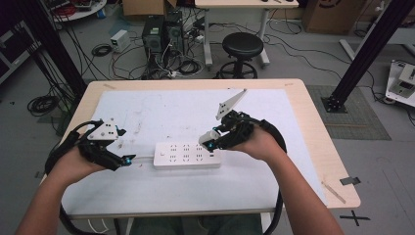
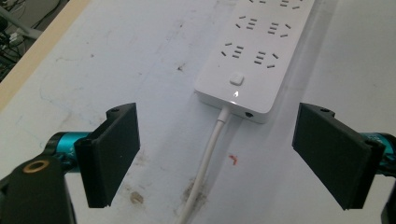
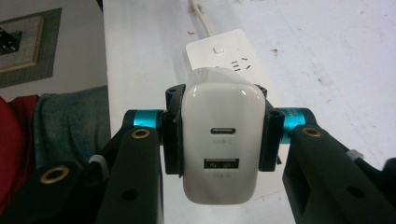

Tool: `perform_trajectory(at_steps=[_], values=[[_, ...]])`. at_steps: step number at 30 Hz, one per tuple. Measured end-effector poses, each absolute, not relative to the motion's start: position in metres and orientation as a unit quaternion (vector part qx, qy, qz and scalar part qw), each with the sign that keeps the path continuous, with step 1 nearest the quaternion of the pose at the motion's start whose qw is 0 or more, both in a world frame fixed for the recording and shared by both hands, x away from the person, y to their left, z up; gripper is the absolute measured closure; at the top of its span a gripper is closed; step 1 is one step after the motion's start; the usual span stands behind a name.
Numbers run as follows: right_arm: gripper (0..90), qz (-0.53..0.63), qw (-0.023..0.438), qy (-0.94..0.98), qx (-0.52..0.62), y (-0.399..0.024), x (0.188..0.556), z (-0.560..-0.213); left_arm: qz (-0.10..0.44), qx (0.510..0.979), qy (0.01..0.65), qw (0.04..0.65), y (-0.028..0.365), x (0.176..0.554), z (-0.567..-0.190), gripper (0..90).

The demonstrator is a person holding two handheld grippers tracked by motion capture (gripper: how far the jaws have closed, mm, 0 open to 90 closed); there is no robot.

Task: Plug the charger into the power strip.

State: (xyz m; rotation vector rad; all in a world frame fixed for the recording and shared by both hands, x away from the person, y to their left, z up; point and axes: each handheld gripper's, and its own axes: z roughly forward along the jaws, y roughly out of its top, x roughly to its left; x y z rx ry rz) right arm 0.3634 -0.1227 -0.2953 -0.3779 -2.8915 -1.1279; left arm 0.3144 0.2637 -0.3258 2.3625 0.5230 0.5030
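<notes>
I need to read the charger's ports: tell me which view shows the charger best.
The right gripper view: the white charger sits close up between that gripper's jaws, both ports facing the camera. The high view shows it small in the right gripper, above the power strip.

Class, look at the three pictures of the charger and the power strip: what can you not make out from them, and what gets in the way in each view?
- Charger prongs: right gripper view, hidden behind its own body, which the right gripper clamps.
- Power strip right end: high view, covered by that gripper and hand.
- Cable far end: left gripper view, cut off at the bottom edge between the left gripper pads.
- Charger port labels: too blurred.
</notes>
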Motion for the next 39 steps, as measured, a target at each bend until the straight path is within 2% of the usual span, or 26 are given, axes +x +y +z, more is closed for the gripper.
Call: perform_trajectory(at_steps=[14,19,39], values=[[63.4,-0.264,-0.006,-0.963,-0.05,-0.095,0.398,-0.294,0.193,0.9,0.214,0.327,0.269,0.311,-0.333,15.1],[63.4,-0.253,-0.008,-0.967,-0.036,-0.09,0.4,-0.296,0.191,0.901,0.215,0.325,0.269,0.311,-0.335,15.1],[63.5,-0.131,-0.004,-0.991,0.029,-0.041,0.423,-0.326,0.191,0.904,0.212,0.319,0.274,0.306,-0.34,15.1]])
